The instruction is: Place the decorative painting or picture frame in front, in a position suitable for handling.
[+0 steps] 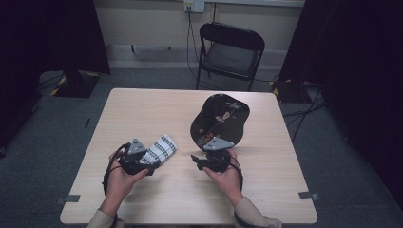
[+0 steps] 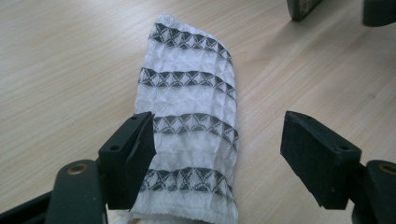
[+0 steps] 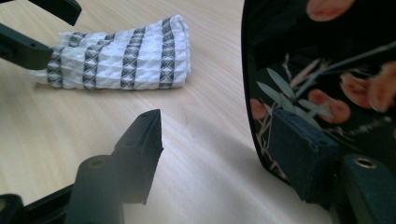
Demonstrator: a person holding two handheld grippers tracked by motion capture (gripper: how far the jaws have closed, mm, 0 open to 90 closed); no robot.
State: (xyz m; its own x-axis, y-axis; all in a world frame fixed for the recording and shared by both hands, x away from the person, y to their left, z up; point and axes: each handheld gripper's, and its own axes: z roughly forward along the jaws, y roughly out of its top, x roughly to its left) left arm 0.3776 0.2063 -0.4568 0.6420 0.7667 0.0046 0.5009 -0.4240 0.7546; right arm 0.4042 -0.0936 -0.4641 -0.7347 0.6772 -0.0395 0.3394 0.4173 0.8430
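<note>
The left hand-held gripper (image 2: 217, 154), jaws spread, straddles the near end of a folded waffle cloth (image 2: 189, 135) lying lengthwise ahead on the counter (image 2: 60, 70); the right hand-held gripper (image 3: 224, 149) stands open beside the lacquer tray (image 3: 327, 70).

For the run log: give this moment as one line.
left gripper: open, astride folded cloth | right gripper: open at black tray edge | table
</note>
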